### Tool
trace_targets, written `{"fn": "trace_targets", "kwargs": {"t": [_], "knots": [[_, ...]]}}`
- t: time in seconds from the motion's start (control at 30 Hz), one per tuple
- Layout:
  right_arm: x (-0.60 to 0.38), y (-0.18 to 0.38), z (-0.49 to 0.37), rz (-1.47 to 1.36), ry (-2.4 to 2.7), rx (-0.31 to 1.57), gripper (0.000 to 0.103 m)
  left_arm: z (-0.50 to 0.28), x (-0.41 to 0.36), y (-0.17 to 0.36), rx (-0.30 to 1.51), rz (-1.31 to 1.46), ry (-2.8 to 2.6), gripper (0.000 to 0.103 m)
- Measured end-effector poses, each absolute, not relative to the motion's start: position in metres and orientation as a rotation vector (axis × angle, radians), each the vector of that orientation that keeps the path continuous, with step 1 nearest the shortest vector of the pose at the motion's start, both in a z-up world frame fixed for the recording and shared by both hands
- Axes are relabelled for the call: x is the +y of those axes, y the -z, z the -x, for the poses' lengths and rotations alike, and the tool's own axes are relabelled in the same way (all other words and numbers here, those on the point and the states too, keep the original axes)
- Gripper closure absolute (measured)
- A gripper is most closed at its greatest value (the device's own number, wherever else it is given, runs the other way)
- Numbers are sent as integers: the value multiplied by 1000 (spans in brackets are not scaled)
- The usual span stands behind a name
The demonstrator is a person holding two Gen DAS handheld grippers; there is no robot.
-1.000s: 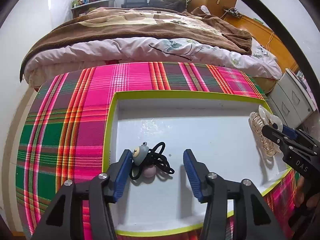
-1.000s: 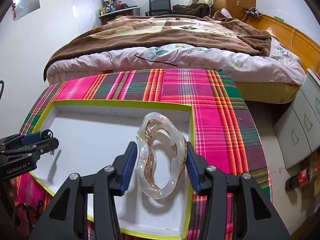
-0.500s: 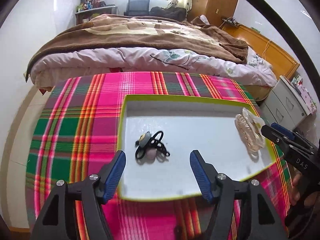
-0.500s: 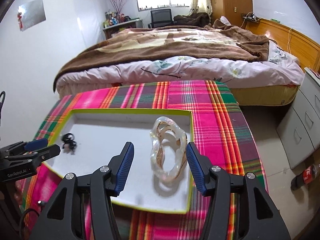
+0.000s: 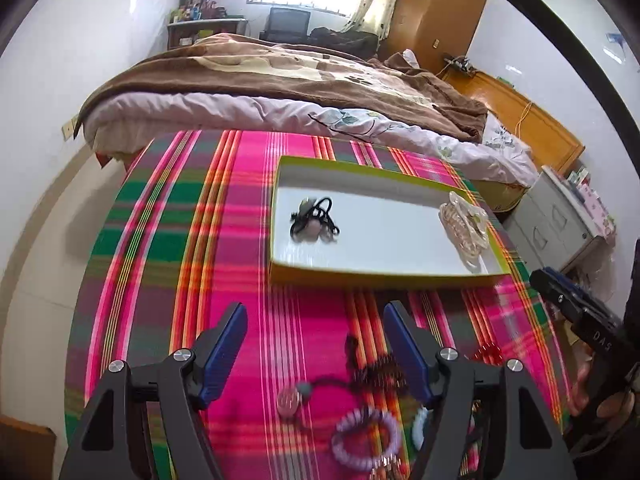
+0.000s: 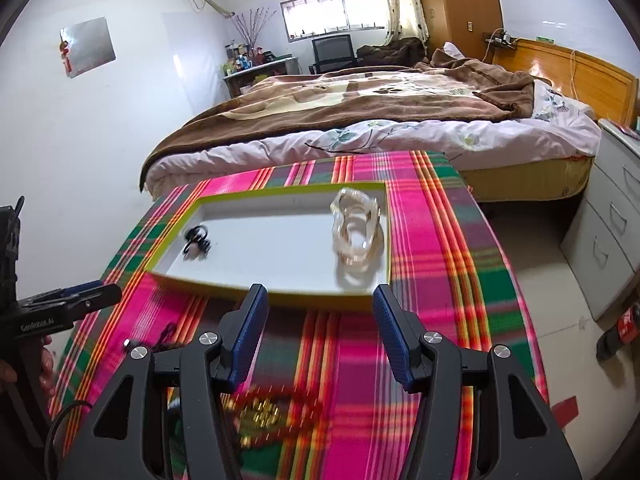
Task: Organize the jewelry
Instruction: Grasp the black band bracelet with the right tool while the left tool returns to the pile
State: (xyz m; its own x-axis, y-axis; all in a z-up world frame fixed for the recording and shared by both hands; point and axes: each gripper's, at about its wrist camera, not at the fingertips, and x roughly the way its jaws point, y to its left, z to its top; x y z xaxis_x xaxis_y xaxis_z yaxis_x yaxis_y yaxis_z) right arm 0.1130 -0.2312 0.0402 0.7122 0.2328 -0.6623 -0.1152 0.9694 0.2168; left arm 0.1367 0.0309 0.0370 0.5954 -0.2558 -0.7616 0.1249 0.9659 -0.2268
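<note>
A white tray with a yellow-green rim (image 5: 384,273) (image 6: 320,299) lies on the plaid tablecloth. In it are a black cord necklace with a pendant (image 5: 314,222) (image 6: 196,242) and a clear looped bangle set (image 5: 464,228) (image 6: 355,230). My left gripper (image 5: 316,344) is open and empty, pulled back in front of the tray. Loose jewelry lies near it: a purple bead bracelet (image 5: 366,438), a dark bead string (image 5: 376,370) and a round pendant (image 5: 289,402). My right gripper (image 6: 320,332) is open and empty, above gold and red beads (image 6: 260,410).
A bed with a brown blanket (image 5: 280,80) stands behind the table. Grey drawers (image 6: 608,232) stand to the right. The plaid cloth (image 5: 168,264) covers the round table, whose edge drops off at the left and right.
Both grippers have pulled back and up from the tray, empty. The bangle set and the black cord necklace stay in the tray. Loose jewelry at the table's near edge has come into view.
</note>
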Motion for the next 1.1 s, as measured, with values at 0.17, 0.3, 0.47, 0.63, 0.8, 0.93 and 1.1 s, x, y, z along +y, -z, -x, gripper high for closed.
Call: {"fn": "trace_targets", "kwargs": {"t": [0.17,0.3,0.47,0.63,0.8,0.93,1.1], "knots": [[-220,-30,-88,-134,-256,761,48,-108,43,-32,907,181,218,33],[-205,-16,-74,-110,-323,799,48,-88,51,-28,880,213,217,33],[-190,-4,-65,-80,-378,827,48,-72,62,-23,859,275,229,29],[-179,4,-62,-49,-401,846,48,-64,74,-10,913,309,202,26],[-173,10,-64,-27,-411,870,48,-53,84,-1,925,311,192,26],[-168,13,-64,-12,-415,877,58,-52,87,3,932,326,207,26],[-167,16,-66,-4,-413,891,73,-53,86,5,933,322,228,26]]}}
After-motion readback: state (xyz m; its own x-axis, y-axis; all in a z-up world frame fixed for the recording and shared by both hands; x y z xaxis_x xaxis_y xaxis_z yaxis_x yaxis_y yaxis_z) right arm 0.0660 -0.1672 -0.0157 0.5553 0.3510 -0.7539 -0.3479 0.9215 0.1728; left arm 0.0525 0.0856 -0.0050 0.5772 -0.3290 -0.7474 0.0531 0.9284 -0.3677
